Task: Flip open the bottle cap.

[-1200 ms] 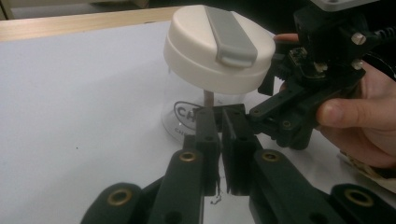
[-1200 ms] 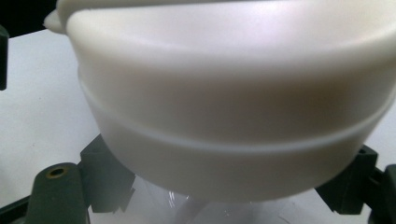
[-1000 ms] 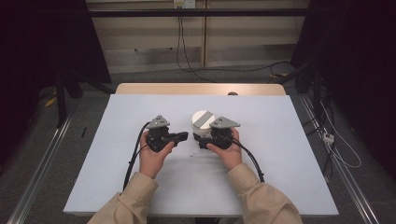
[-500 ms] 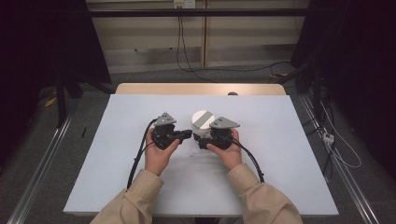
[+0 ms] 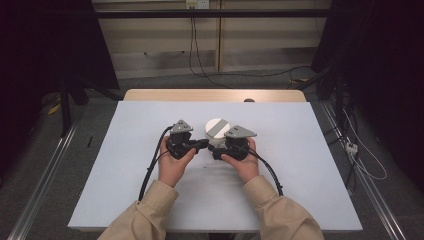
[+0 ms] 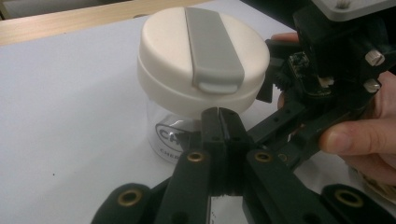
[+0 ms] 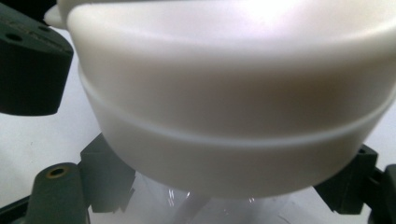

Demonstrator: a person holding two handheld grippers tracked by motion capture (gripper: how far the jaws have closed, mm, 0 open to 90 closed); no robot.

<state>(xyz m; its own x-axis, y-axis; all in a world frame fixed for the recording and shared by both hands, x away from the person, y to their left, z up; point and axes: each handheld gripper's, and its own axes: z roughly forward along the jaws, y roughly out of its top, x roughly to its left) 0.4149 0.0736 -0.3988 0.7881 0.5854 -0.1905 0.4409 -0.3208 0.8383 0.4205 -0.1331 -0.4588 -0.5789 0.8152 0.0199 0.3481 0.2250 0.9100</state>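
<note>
Clear glass jar (image 6: pixel 163 135) with a white lid (image 6: pixel 203 56) stands upright mid-table on the white table cover (image 5: pixel 125 165), a grey flip tab (image 6: pixel 212 44) running across the lid top. Right gripper (image 5: pixel 222 148) straddles the jar body under the lid; in the right gripper view its jaws sit either side of the glass, apparently clamping it, though contact itself is hard to confirm there. Left gripper (image 6: pixel 218 112) has jaws pressed together, holding nothing, tips just below the lid rim on the near side, beside the tab's free end; touching or not, cannot tell. Step in hand looks like opening: right steadies the jar, left lines up on the lid. Next move probably calls for the left tips to catch under the tab's lip and lever upward, or to spread and grip the lid for twisting, while right keeps a firm hold so the jar doesn't tip or spin. Both hands close together at table centre.
</note>
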